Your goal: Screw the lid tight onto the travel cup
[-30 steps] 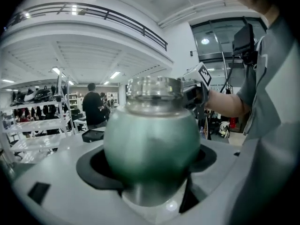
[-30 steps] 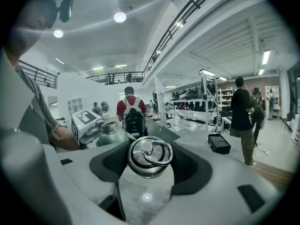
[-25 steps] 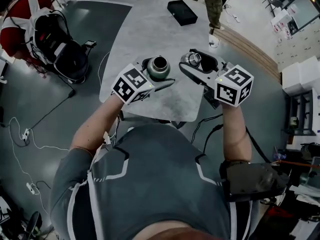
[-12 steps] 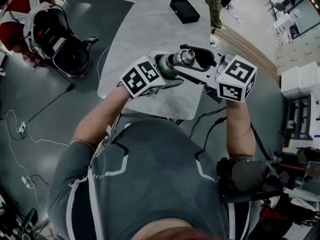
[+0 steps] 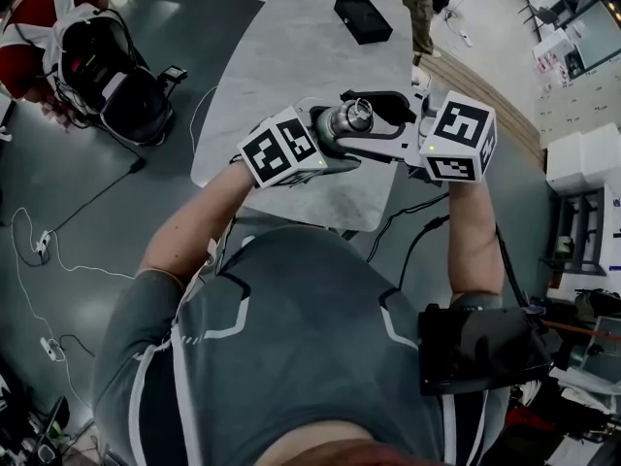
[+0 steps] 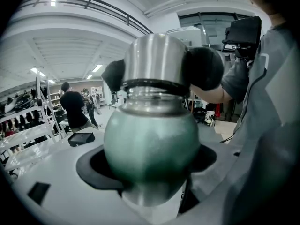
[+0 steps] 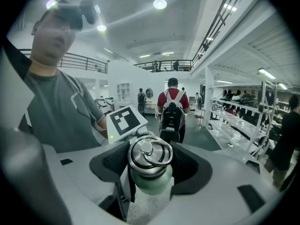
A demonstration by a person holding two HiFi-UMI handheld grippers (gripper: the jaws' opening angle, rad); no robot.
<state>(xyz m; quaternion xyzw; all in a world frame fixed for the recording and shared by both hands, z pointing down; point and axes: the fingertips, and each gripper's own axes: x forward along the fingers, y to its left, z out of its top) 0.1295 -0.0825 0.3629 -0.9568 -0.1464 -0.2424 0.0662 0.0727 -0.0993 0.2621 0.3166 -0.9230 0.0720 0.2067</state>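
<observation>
Over the table [image 5: 291,66], left claw [image 6: 150,168] clamps the cup [image 6: 150,125], right claw [image 7: 150,168] the lid [image 7: 149,153].

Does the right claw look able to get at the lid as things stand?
Probably yes. The lid sits between the pads of the right claw, on the mouth of the cup that the left claw grips, and nothing stands in between.

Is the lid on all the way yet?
Done: the steel lid sits on the mouth of the green travel cup. In hand: the left gripper clamps the cup, the right gripper clamps the lid. Left: twisting it tight; bare neck shows under the lid.
</observation>
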